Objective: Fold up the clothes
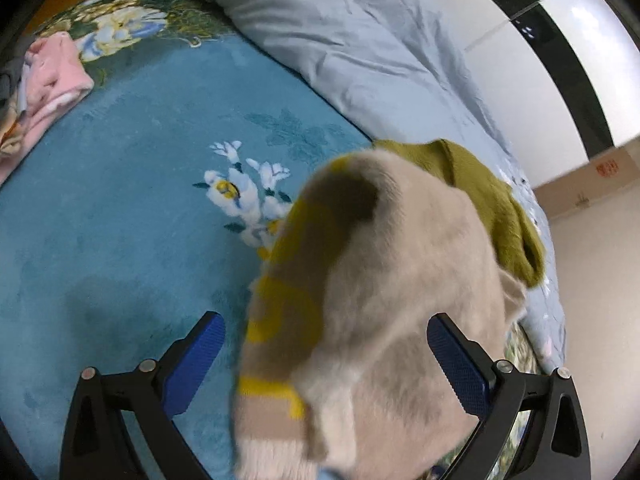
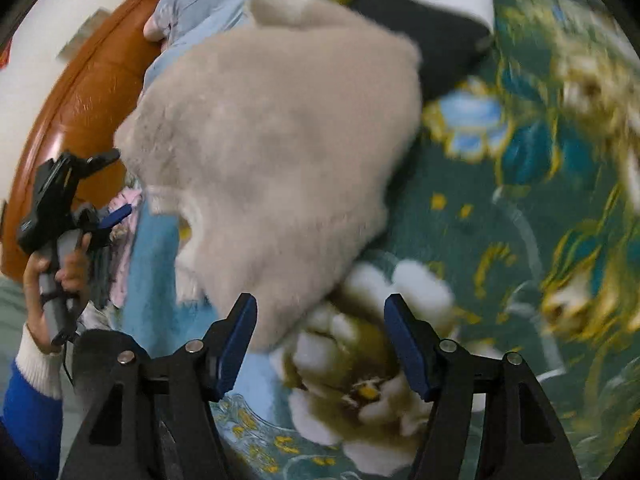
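A fluffy beige garment with yellow stripes (image 1: 380, 300) lies bunched on the blue floral blanket (image 1: 120, 220). My left gripper (image 1: 324, 320) is open, its blue pads on either side of the garment's near end, not closed on it. In the right wrist view the same beige garment (image 2: 272, 152) lies ahead of my right gripper (image 2: 320, 312), which is open with the garment's lower edge just between its fingertips. The left gripper (image 2: 104, 184) shows at the far left in a hand. The image is motion-blurred.
An olive green garment (image 1: 492, 200) lies behind the beige one. Folded pink clothes (image 1: 52, 76) sit at the far left. A pale blue quilt (image 1: 360, 40) lies along the back. A dark and white garment (image 2: 432, 12) lies beyond. A brown headboard (image 2: 88, 96) stands left.
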{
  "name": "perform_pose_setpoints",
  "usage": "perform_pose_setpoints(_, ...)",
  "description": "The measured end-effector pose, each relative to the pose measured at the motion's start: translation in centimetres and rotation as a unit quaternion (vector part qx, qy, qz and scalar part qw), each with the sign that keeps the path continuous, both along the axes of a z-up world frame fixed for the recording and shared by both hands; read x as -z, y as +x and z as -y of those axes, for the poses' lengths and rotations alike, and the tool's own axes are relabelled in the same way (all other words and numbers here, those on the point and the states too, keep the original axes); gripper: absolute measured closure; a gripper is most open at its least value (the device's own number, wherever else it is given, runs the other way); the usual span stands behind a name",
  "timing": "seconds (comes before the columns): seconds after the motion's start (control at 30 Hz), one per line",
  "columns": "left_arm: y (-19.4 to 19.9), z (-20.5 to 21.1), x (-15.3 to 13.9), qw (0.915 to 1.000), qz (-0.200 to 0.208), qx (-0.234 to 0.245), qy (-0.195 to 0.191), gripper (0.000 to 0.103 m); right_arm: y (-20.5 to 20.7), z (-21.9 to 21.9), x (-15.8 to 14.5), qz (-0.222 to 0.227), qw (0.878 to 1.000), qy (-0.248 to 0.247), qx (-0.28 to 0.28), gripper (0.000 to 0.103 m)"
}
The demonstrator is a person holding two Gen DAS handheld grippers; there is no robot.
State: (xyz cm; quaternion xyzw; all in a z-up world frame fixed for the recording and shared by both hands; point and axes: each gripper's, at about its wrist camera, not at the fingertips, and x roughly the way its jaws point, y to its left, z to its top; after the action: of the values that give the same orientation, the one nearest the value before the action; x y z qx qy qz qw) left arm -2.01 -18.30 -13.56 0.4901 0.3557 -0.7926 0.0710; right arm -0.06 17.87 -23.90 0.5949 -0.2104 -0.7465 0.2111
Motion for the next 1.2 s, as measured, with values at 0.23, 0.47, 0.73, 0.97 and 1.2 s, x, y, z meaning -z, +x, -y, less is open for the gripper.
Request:
perform_pose_setpoints(0.23, -2.0, 0.0, 1.7, 0.9998, 0.02, 0.004, -0.001, 0.001, 0.5, 2.6, 2.7, 0.053, 0.993, -0.098, 0.024, 0.034)
perform_pose_setpoints(0.47, -2.7, -0.7, 1.1, 0.999, 0.023, 0.033, 0.018, 0.077, -0.4, 1.0, 1.6, 0.09, 0.984, -0.129, 0.089, 0.082)
perform_pose_setpoints(0.73, -0.2, -0.6, -6.1, 0.9957, -0.075, 0.039, 0.037, 0.09, -2.8, -2.7, -11.4, -0.09, 0.979, -0.18, 0.028, 0.086)
perform_pose_setpoints(0.97, 3.5, -0.6, -19.5, 0.9732, -0.225, 0.047, -0.007, 0.091, -2.0, -5.8, -21.9, -0.221, 0.952, -0.212, 0.017, 0.087)
perform_pose_setpoints(1.2, 13.6, -1.5, -27.1, 0.9462, -0.31, 0.079, -0.052, 0.091, 6.4, -5.5, -29.0, -0.248, 0.943, -0.218, -0.027, 0.088)
